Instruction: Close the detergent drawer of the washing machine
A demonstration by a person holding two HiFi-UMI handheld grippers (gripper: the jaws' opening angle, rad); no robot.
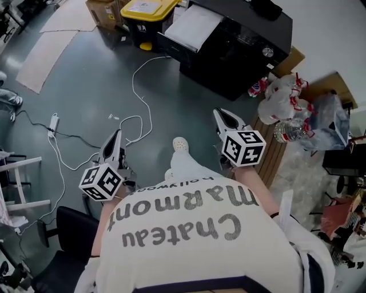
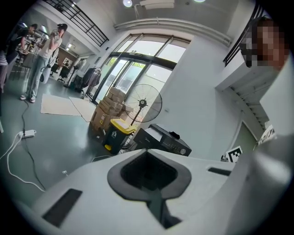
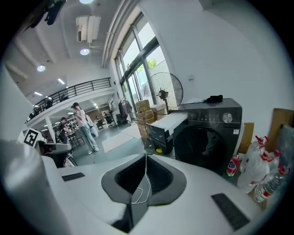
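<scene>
Grey-green floor across the head view, flat cardboard sheets at far left, a power strip lower down, a white cable snaking toward the middle. Lower left: left gripper, marker cube nearest the camera, jaws pressed together with nothing between, pointing out over bare floor beside the cable's loop. Along the top, left of centre: cardboard boxes, then a dark bin with a yellow lid. At centre, a pale shoe above a white shirt lettered in grey. Just right of the bin: detergent drawer, pulled out from the front of the black washing machine, pale top face showing, well apart from both grippers. Right of centre: right gripper, jaws likewise closed on nothing, aimed toward the machine's lower front; drawer and round door straight ahead in that gripper's own view. Far right: white bags with red ties and clear bottles, heaped beside the machine.
</scene>
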